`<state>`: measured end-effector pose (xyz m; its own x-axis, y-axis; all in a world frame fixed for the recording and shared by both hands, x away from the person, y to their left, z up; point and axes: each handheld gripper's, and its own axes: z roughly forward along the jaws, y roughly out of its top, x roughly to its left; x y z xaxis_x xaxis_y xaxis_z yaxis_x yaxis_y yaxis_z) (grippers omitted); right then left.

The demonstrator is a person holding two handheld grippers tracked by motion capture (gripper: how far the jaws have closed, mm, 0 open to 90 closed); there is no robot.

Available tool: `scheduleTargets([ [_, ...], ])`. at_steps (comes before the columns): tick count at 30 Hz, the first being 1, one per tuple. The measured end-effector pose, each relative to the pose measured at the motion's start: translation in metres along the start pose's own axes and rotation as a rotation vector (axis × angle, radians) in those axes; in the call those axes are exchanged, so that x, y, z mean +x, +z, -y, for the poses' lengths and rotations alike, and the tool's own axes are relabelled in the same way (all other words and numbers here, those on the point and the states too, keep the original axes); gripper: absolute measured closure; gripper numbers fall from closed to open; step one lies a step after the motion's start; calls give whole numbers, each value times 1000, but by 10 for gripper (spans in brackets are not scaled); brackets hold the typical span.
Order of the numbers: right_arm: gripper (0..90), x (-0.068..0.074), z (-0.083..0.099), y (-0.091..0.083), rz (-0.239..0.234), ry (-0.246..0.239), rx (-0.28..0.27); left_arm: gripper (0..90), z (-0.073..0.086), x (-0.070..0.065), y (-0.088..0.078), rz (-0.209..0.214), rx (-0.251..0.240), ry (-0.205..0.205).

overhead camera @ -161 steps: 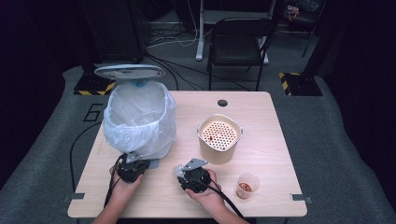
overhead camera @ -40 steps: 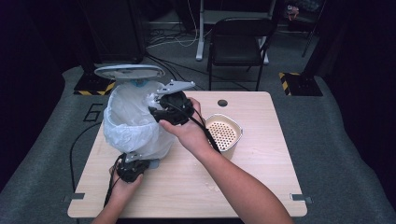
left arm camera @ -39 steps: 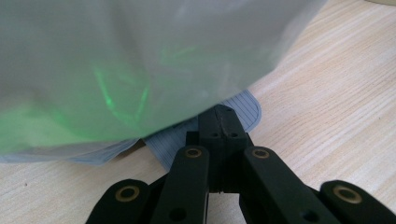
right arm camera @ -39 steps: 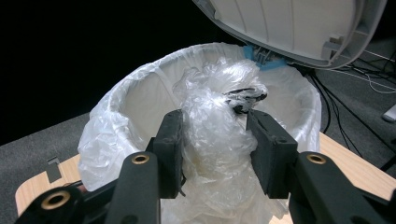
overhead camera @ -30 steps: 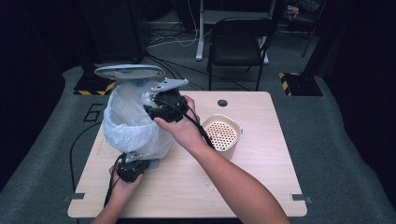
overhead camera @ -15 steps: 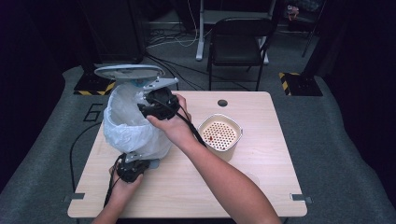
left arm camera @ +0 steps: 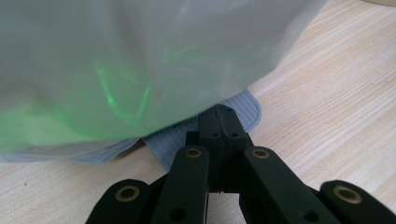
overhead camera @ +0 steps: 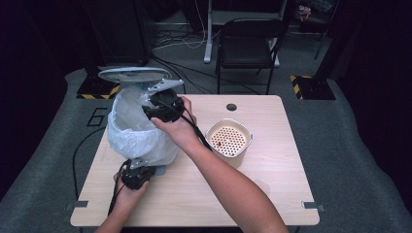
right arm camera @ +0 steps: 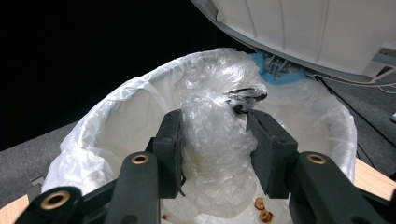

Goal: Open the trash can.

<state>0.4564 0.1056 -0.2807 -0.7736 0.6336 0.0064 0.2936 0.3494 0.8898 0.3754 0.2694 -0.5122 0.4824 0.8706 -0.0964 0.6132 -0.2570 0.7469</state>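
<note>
A pedal bin (overhead camera: 138,138) lined with a white plastic bag stands at the table's left, its lid (overhead camera: 133,74) raised. My right gripper (overhead camera: 149,113) hangs over the bin's opening, shut on a crumpled clear plastic cup (right arm camera: 210,107) that fills the gap between its jaws (right arm camera: 215,137). Below it the bag's inside (right arm camera: 135,107) holds a few brown bits (right arm camera: 261,209). My left gripper (overhead camera: 145,169) lies on the table at the bin's foot, shut. Its closed tips (left arm camera: 222,122) rest on the ribbed blue-grey pedal (left arm camera: 247,105).
A cream bowl with a perforated insert (overhead camera: 228,138) stands right of the bin, a small red speck inside. The wooden table (overhead camera: 272,165) has a cable hole (overhead camera: 231,107) near its far edge. A black chair (overhead camera: 248,46) stands behind the table.
My right gripper has carried the crumpled plastic leftward over the bin's opening. The clear cup that stood at the front right of the table is gone from there. The left gripper has not moved.
</note>
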Motion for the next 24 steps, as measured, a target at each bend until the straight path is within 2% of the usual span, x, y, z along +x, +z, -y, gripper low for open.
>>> scheduleTargets([
  [6,556,-1,0,3,0,-3,-11,900,0,0,0,1,0,2],
  [8,467,-1,0,5,-8,10,-17,900,0,0,0,1,3,1],
  [12,417,-1,0,5,-15,16,-17,900,0,0,0,2,1,-1],
  [17,415,3,0,2,-8,-8,-23,900,0,1,-1,6,9,1],
  [24,436,5,0,-14,3,-28,-29,900,0,1,0,4,2,0],
])
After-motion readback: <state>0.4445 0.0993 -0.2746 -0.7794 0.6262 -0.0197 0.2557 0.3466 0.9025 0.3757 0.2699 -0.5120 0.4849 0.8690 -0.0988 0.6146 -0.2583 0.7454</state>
